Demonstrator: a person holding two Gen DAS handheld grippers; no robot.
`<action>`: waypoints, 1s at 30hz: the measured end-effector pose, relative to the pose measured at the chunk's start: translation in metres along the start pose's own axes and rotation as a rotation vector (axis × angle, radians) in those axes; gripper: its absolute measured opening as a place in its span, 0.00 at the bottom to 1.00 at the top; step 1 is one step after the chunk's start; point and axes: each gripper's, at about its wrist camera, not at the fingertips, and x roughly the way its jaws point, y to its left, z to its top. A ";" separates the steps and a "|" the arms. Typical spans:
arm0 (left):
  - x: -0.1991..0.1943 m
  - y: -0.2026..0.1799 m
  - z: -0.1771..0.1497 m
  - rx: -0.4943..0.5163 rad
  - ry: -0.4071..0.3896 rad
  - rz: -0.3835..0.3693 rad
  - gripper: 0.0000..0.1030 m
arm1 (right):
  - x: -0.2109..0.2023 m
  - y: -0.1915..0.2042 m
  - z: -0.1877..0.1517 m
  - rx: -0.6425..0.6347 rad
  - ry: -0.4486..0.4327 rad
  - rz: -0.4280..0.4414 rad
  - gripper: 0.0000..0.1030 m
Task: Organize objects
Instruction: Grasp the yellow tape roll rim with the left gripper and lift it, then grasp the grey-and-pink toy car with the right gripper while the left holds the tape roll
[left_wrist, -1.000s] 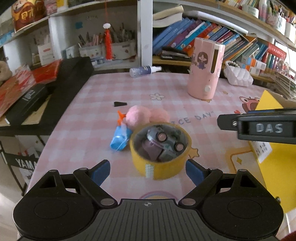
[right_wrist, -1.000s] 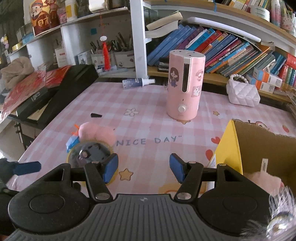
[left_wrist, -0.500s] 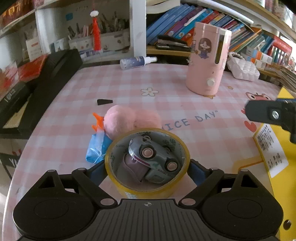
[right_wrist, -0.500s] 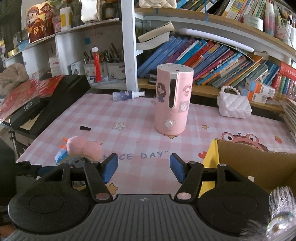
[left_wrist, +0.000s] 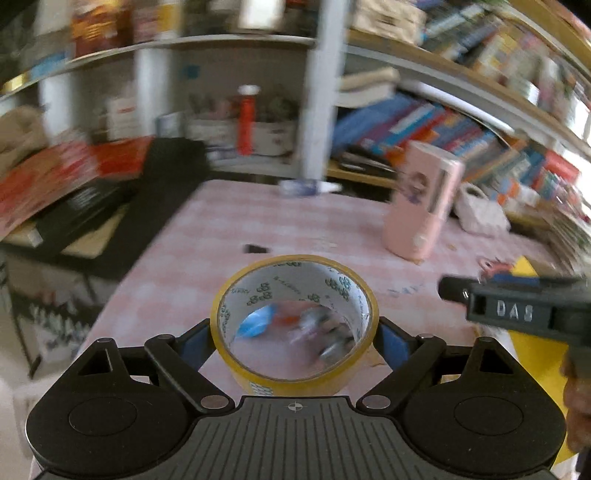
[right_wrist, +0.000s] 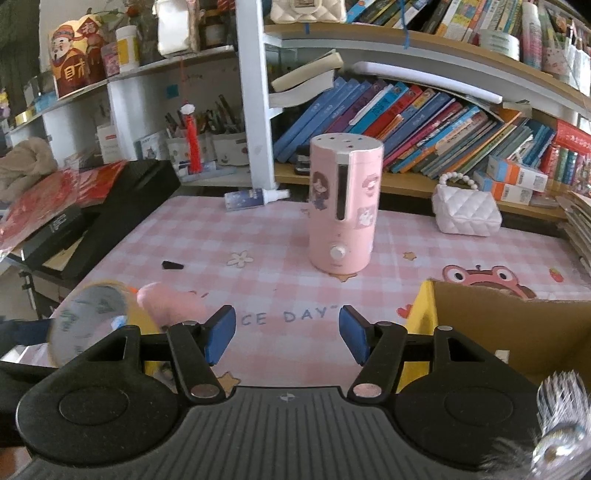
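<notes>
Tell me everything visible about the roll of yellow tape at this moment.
The roll of yellow tape is a wide ring with a yellowish outer band and a white inner core printed with small dark green logos. The left claw is shut on it, one blue pad on each side. It appears lifted off the pink checked tablecloth, its opening tipped toward the camera. Blurred objects below show through the hole. In the right wrist view it appears at the left edge, blurred.

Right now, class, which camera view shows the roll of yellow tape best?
The left wrist view: the tape roll sits centred and sharp between the left tool's fingers, its printed inner core readable. The right wrist view shows the same roll only as a blurred disc at the left edge, partly behind the right tool's body.
</notes>
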 end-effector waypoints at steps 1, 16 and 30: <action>-0.004 0.007 -0.002 -0.025 -0.003 0.024 0.89 | 0.002 0.003 -0.001 -0.006 0.009 0.011 0.58; -0.041 0.058 -0.021 -0.146 0.003 0.211 0.89 | 0.065 0.094 -0.020 -0.277 0.161 0.168 0.73; -0.047 0.053 -0.021 -0.116 -0.009 0.178 0.89 | 0.094 0.093 -0.024 -0.293 0.184 0.131 0.41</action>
